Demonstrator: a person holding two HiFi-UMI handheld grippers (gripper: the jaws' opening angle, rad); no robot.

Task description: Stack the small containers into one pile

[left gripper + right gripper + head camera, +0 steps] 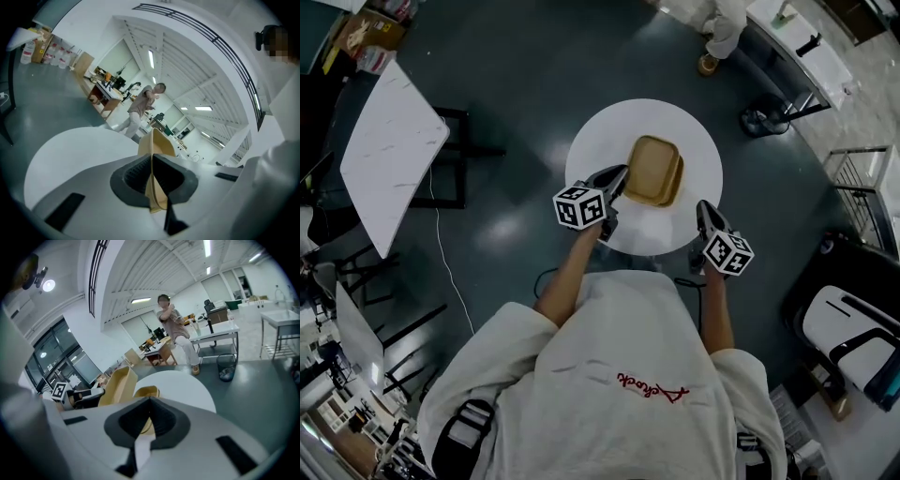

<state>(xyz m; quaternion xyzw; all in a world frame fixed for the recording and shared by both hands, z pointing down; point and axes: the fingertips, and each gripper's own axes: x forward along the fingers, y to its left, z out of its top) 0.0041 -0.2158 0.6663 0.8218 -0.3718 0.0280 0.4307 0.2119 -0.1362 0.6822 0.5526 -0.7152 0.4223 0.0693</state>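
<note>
- Our left gripper [151,161] has its jaws clamped on the thin wall of a tan container [158,143], which stands tilted just ahead of them.
- Our right gripper [149,403] has its jaws together with nothing between them. A second container [146,391] sits just beyond them on the round white bench [187,385].
</note>
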